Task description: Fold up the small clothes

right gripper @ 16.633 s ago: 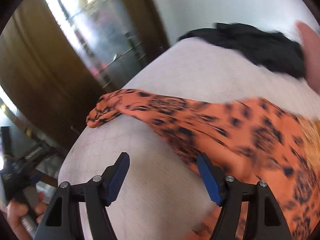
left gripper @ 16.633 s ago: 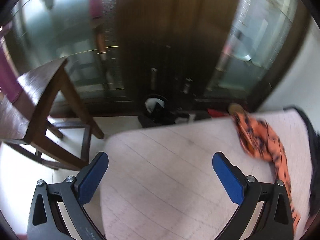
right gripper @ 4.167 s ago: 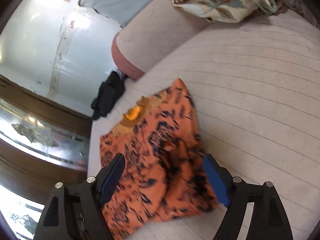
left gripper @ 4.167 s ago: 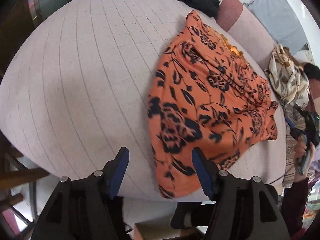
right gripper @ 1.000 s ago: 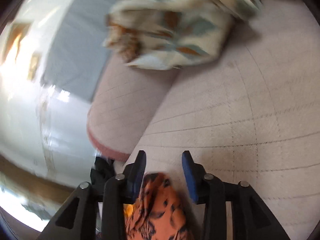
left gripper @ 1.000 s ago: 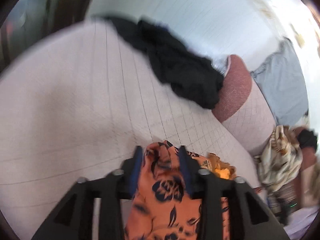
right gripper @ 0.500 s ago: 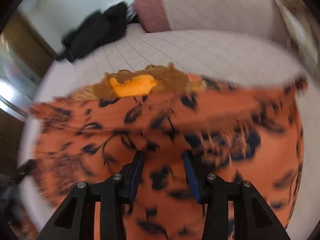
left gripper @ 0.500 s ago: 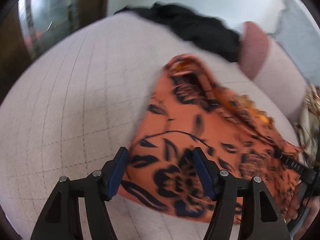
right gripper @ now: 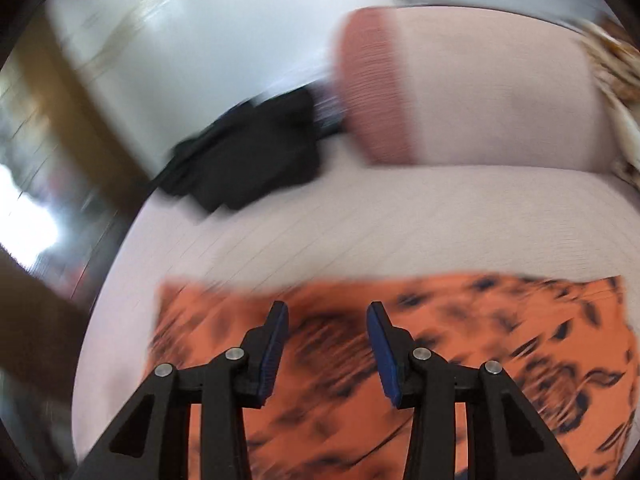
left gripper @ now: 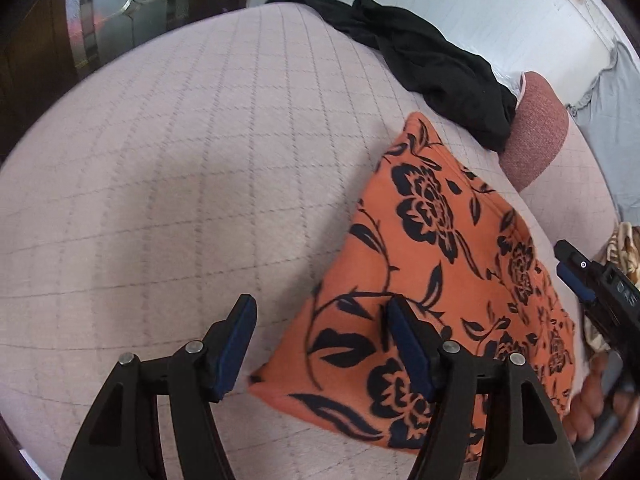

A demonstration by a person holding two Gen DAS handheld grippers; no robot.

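An orange garment with black flowers [left gripper: 432,240] lies folded flat on the pale checked bed [left gripper: 180,160]. My left gripper [left gripper: 320,308] hovers open over the garment's near left corner, with nothing pinched between its blue pads. The right gripper [left gripper: 576,280] shows at the garment's right edge, held by a hand [left gripper: 596,392]. In the blurred right wrist view, the right gripper [right gripper: 327,312] stands partly open above the orange garment [right gripper: 480,320]. The cloth lies below its fingers, not between them.
A black garment [left gripper: 432,60] lies crumpled at the far side of the bed, also in the right wrist view [right gripper: 256,160]. A pink-ended bolster [left gripper: 536,128] lies behind the orange garment. A floral cloth [left gripper: 624,248] sits at the right edge. Bare bed spreads to the left.
The left gripper let go of the orange garment and opened, then sank toward its near corner. The right gripper swung across with a roll, and the garment now lies flat, folded over.
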